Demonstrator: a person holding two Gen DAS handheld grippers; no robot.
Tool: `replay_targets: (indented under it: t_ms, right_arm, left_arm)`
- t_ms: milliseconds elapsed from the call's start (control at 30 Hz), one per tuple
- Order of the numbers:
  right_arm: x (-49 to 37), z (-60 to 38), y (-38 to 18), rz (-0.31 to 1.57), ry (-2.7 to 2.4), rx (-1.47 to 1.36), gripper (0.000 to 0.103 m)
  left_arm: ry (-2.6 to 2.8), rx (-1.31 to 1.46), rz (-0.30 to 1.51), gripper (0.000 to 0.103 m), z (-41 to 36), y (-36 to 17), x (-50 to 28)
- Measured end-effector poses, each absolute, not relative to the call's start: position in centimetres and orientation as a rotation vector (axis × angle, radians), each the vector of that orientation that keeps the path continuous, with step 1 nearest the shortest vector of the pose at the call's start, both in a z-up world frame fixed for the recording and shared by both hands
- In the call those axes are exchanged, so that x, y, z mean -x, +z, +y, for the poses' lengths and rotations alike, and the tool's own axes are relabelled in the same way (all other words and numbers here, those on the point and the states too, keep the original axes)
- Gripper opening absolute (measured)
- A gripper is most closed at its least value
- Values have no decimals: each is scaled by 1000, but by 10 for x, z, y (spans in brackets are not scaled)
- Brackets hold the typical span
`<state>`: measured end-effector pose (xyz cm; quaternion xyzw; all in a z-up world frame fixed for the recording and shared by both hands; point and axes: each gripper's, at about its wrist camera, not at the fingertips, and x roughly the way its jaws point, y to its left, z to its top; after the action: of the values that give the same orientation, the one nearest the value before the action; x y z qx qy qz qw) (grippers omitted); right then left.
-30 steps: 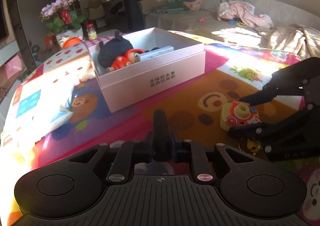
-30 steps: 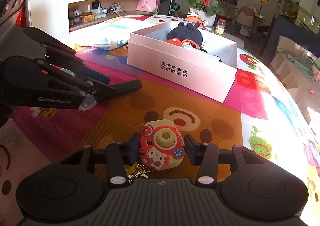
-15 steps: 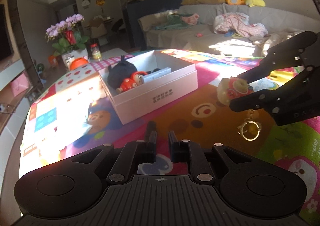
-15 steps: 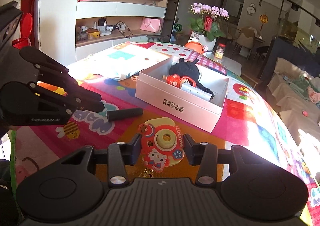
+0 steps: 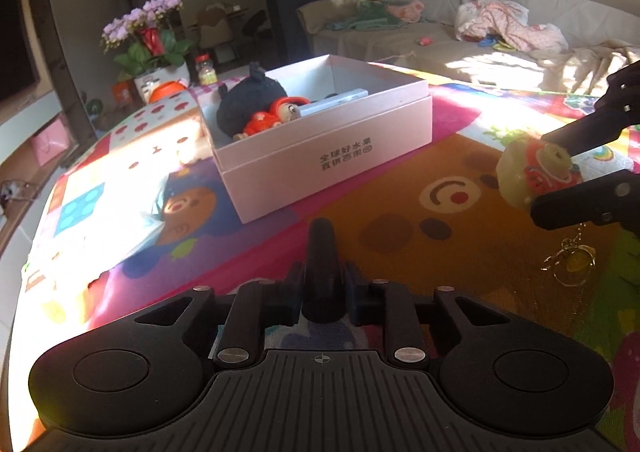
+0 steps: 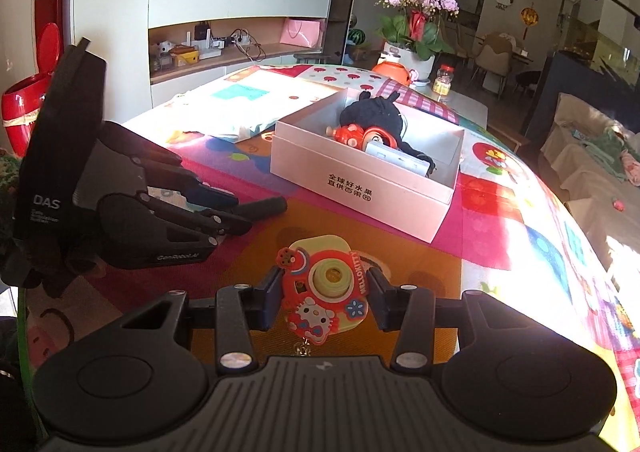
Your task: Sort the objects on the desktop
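The left gripper (image 5: 323, 288) is clamped on a black pen (image 5: 322, 252) over the bright mat (image 5: 400, 212). The right gripper (image 6: 323, 298) squeezes a toy camera (image 6: 326, 286), its keyring (image 5: 570, 258) dangling clear of the mat. Beyond them sits the white box (image 6: 360, 188), with a black plush toy (image 6: 370, 114) and a red doll (image 6: 356, 134) inside.

Red-and-cream toy camera (image 6: 325, 286) upright off mat, black pen (image 5: 323, 252), open white box (image 6: 360, 188) holding toys
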<state>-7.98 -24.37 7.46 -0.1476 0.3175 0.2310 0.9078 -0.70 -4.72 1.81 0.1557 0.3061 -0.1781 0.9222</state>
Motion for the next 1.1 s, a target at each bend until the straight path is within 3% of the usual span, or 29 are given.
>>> replay_targets:
  t_ms: [100,133,400,467,500,567,633,700,800,967,1033,1100]
  right_arm:
    - [73,-247,79,669,485,276,44]
    - [69,-248,84,662,487,263,44]
    - [-9,-250,159,474,420,133,44]
    - [-35,-252,169,432,379,90,48]
    - [-48,-252,170,439,375,80,60]
    - [-62,-253,165,444,342,68,62]
    - [-63,-251,155,457,333,86,62]
    - [-51,-244,140,475,378,121,65]
    - [-23,-214,110,527,521,192,86]
    - [15,-142,59,631,758,320,91]
    - [19,-115,43,638,767,353,94]
    - [9,-98,33,664,758,323,94]
  left_arm:
    - [-390,-296,555,21,-41,46,12]
    - [-386,-295,509,5,-40,60,11]
    - [-367,-228,250,6,-50,140,-51]
    - [-350,-195,240,13,-50,151,-68]
    - [-336,-174,244,14,-47,153,-73]
    - [-315,-136,291,26,-35,149,-78]
    - [-306,-138,340,49,-24,137,-74]
    - [-264,-181,400,61,-13,117,-68]
    - [-208,-177,506,71,11,92,-65]
    - [-129,-64,565,85,62,81,-46]
    - [-119,-39,550,95,75,83,-27]
    - [-102,-32,538,96,85,86,-11]
